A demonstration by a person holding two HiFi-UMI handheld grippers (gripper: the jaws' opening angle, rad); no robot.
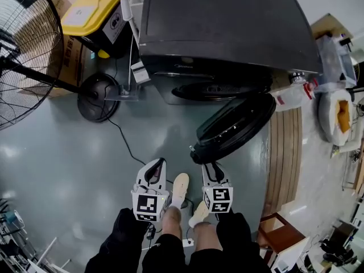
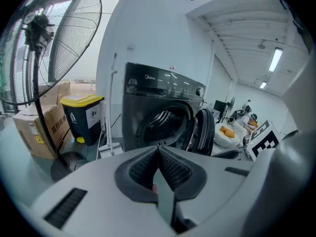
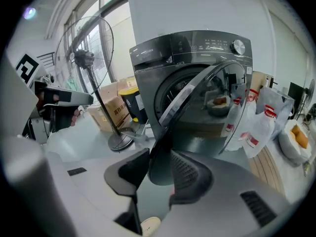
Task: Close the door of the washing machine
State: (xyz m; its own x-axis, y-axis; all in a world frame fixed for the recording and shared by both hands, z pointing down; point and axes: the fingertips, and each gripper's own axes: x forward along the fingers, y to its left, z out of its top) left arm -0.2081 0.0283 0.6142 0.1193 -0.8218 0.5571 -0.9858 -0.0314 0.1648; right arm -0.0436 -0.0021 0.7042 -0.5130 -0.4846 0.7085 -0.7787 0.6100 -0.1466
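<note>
The dark grey washing machine (image 1: 227,21) stands ahead with its drum (image 2: 165,122) open. Its round door (image 1: 234,127) hangs swung out to the right, its free edge pointing toward me. My right gripper (image 1: 213,166) is open just before that edge. In the right gripper view the door's rim (image 3: 170,112) runs down between the two pads of that gripper (image 3: 160,157), and no squeeze on it shows. My left gripper (image 1: 156,166) floats beside it over the floor, apart from the door. Its pads meet, so that gripper (image 2: 158,149) is shut on nothing.
A standing fan (image 1: 23,56) with a round base (image 1: 98,97) is at the left, near a yellow-lidded bin (image 1: 94,10) and cardboard boxes (image 2: 39,127). A cable (image 1: 122,135) crosses the floor. Plastic bags (image 1: 335,110) and wooden boards (image 1: 284,152) lie at the right. The person's shoes (image 1: 180,189) are below the grippers.
</note>
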